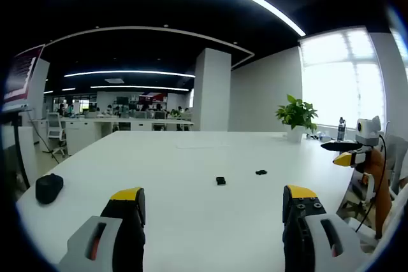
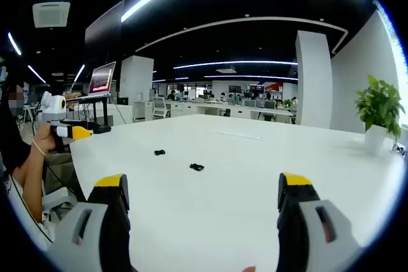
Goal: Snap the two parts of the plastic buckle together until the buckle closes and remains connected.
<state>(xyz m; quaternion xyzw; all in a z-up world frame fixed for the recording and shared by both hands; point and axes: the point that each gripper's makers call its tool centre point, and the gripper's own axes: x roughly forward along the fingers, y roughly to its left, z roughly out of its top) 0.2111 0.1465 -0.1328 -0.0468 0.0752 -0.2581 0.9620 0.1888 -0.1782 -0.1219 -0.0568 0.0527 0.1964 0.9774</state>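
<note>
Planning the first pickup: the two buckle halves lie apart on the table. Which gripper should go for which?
Left gripper suits the buckle half nearly centred ahead of its open jaws. Right gripper, also open, likewise faces the other half. Neither clearly leads.

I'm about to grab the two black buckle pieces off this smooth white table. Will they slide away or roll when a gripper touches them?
Probably slide rather than roll: each buckle piece lies low and flat on the table. They look small and likely light, so a nudge on that smooth top could skate them off. Being plastic, they should stay stiff in the jaws.
</note>
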